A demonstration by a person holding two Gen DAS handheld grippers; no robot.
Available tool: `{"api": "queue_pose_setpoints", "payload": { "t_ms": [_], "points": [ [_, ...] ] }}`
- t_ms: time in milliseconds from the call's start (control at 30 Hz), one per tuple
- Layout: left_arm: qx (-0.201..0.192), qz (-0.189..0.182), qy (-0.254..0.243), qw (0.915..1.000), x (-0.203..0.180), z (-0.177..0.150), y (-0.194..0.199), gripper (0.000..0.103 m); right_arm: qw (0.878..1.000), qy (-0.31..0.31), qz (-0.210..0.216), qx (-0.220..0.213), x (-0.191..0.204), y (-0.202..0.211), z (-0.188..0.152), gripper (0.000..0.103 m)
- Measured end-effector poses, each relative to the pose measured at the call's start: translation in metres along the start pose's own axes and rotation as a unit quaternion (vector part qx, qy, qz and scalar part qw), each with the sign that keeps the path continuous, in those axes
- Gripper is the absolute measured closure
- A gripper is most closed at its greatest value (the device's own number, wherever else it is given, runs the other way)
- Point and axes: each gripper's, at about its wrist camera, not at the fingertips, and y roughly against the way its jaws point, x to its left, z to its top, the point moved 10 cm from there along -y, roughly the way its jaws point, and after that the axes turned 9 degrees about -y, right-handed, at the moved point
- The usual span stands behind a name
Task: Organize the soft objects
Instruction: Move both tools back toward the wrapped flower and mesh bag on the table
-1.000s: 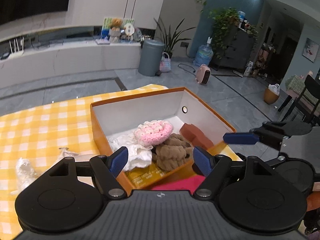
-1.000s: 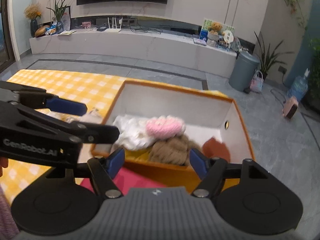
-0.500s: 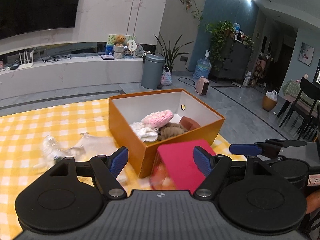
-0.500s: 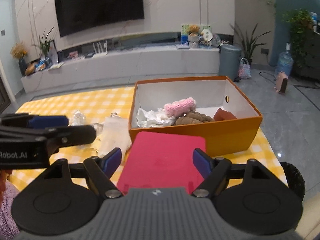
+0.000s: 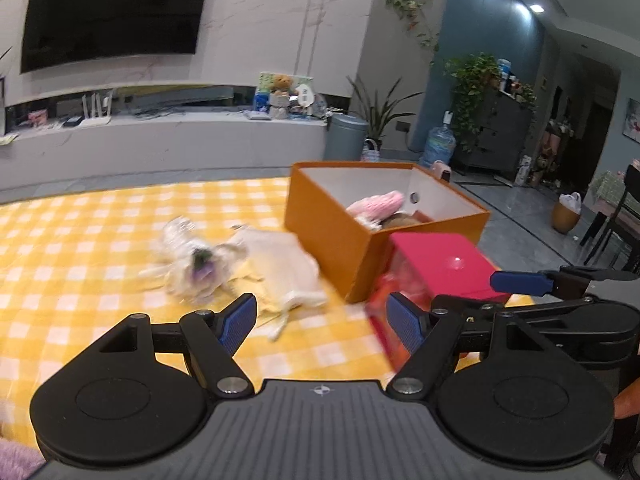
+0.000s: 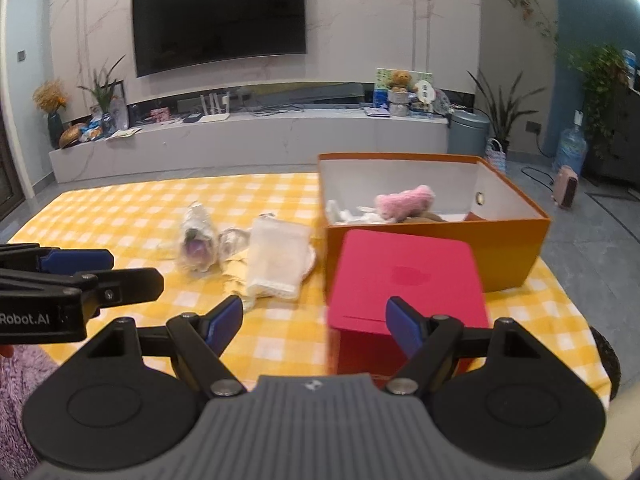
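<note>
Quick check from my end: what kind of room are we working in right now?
Most likely a home living room. A large wall-mounted TV hangs over a long low media console, potted houseplants stand by the wall, and the work surface is a table with a yellow checked cloth.

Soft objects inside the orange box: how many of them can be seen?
3 show in the orange box: a pink knitted piece on top, white fabric left of it, and a brown item mostly hidden under the pink one. More may lie behind the front wall.
</note>
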Motion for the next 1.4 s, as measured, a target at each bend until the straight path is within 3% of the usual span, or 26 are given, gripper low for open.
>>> {"api": "queue_pose_setpoints", "payload": {
  "t_ms": [333, 767, 900, 1033, 1167, 1300, 1400],
  "points": [
    [0.014, 0.031, 0.068, 0.9971, 0.054, -0.021, -0.004, 0.016, 0.998, 0.051, 0.012, -0.020, 0.044, -0.026, 0.004, 0.026],
    [0.051, 0.035, 0.105, 0.9926, 0.091, -0.026, -0.038, 0.019, 0.994, 0.105, 0.023, 0.029, 0.073, -0.092, -0.002, 0.026],
    [0.061, 0.042, 0.091, 0.9931, 0.101, -0.009, -0.058, 0.019, 0.992, 0.121, 0.023, 0.040, 0.078, -0.118, 0.003, 0.032],
    [0.059, 0.056, 0.112, 0.9904, 0.116, 0.002, -0.084, 0.016, 0.992, 0.113, 0.017, 0.046, 0.079, -0.145, 0.011, 0.035],
    [0.053, 0.056, 0.135, 0.9879, 0.120, 0.003, -0.107, 0.015, 0.993, 0.111, 0.004, 0.045, 0.076, -0.171, 0.018, 0.038],
    [0.042, 0.059, 0.134, 0.9884, 0.120, 0.001, -0.123, 0.015, 0.991, 0.119, -0.009, 0.055, 0.074, -0.194, 0.012, 0.047],
    [0.044, 0.060, 0.131, 0.9886, 0.120, -0.003, -0.132, 0.015, 0.992, 0.109, -0.015, 0.060, 0.071, -0.206, 0.008, 0.048]
  ]
}}
